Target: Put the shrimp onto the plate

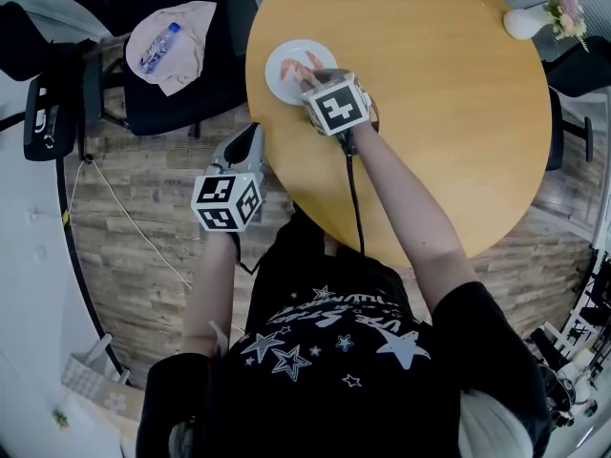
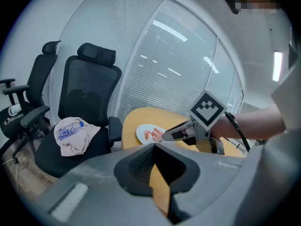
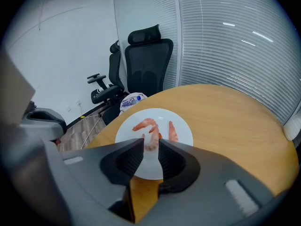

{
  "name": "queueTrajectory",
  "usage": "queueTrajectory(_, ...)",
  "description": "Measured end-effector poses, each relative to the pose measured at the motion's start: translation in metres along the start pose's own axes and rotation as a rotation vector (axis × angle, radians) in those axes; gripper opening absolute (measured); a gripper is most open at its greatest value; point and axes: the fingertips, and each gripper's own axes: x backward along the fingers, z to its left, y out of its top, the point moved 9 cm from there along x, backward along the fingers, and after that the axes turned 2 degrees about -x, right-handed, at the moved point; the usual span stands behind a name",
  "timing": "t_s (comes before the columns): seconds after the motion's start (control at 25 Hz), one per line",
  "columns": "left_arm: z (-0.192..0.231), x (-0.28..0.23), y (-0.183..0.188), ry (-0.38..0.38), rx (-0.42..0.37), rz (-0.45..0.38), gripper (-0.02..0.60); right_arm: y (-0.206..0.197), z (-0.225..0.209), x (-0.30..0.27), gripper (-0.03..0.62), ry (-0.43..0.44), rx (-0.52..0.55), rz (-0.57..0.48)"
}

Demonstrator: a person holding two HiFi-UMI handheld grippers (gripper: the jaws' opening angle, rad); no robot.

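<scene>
A white plate [image 3: 123, 127] sits near the left edge of the round wooden table [image 1: 439, 113] and holds three pink shrimp. Two of them [image 3: 143, 124] [image 3: 172, 131] lie apart on the plate. The third shrimp [image 3: 153, 138] lies on the plate between the tips of my right gripper [image 3: 151, 143], whose jaws stand open on either side of it. In the head view the right gripper [image 1: 308, 80] reaches over the plate [image 1: 277, 74]. My left gripper [image 1: 252, 130] hangs off the table's edge over the floor, shut and empty [image 2: 154, 146].
A black office chair [image 1: 181, 84] left of the table carries a beige cloth with a water bottle [image 1: 158, 49]. A second chair [image 2: 40, 79] stands beside it. A white vase with flowers [image 1: 528, 21] sits at the table's far right edge.
</scene>
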Motion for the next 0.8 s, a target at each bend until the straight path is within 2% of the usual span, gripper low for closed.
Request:
queueTrajectory(0.36, -0.024, 0.016, 0.006, 0.023, -0.025, -0.033, 0.002, -0.009, 0.002, 0.034, 0.096, 0.039, -0.048, -0.059)
queueTrajectory(0.8, -0.088, 0.065, 0.003, 0.090, -0.042, -0.115, 0.002, -0.032, 0.007, 0.111, 0.060, 0.115, 0.000, -0.199)
